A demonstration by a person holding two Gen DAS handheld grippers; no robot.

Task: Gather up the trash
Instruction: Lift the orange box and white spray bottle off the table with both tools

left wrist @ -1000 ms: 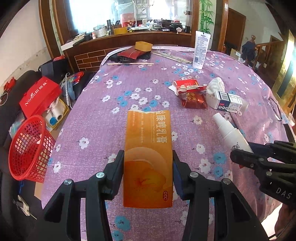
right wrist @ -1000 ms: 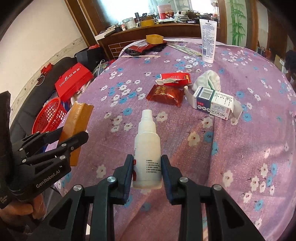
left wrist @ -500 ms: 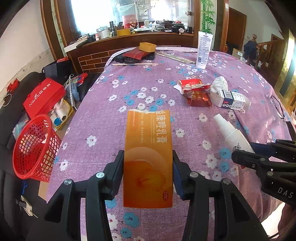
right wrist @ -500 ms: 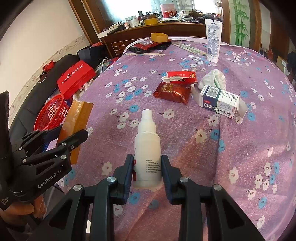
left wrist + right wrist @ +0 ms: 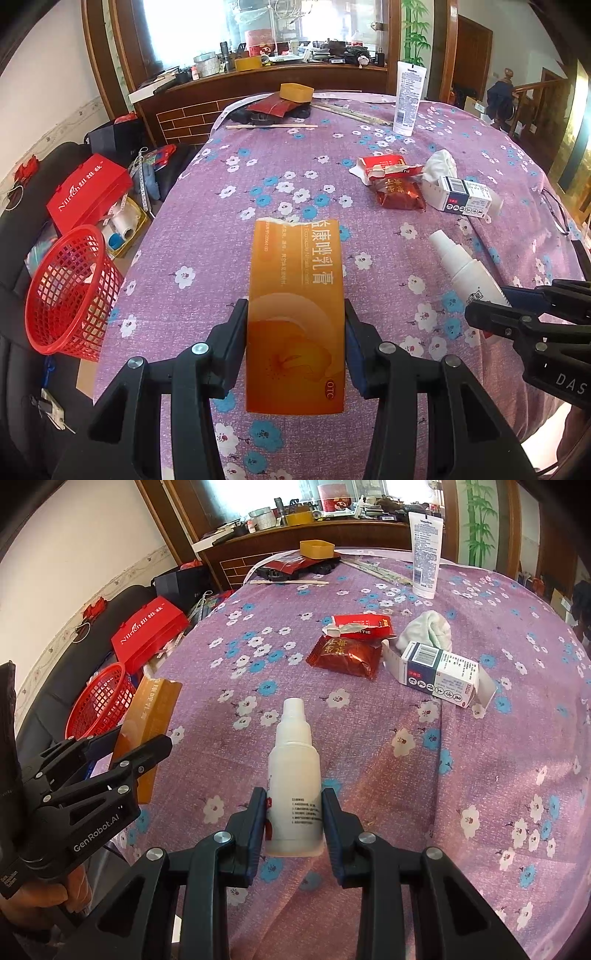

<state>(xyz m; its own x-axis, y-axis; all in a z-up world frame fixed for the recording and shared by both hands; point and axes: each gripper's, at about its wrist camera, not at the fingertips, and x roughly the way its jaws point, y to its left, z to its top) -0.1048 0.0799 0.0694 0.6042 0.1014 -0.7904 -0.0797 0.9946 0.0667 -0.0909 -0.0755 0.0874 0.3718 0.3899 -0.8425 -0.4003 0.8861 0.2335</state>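
My left gripper [image 5: 295,332] is shut on an orange medicine carton [image 5: 297,291] and holds it above the purple flowered tablecloth [image 5: 258,166]. My right gripper [image 5: 293,812] is shut on a white plastic bottle [image 5: 295,775], also held above the cloth; the bottle shows in the left wrist view [image 5: 465,266] too. A red mesh basket [image 5: 70,291] stands on the floor left of the table. On the table lie a dark red foil packet [image 5: 347,655], a red torn wrapper [image 5: 360,624], a white and blue box [image 5: 439,677] and a crumpled white tissue [image 5: 424,631].
A white tube [image 5: 408,98] stands upright at the far side of the table. Chopsticks [image 5: 271,126], a yellow container [image 5: 295,92] and dark items lie at the far edge. A red box [image 5: 88,192] and clutter sit on the floor left. Glasses [image 5: 554,210] lie at the right edge.
Both grippers have drawn back and up from the table with their objects still held; the table items look farther away and the red basket has come more into view.
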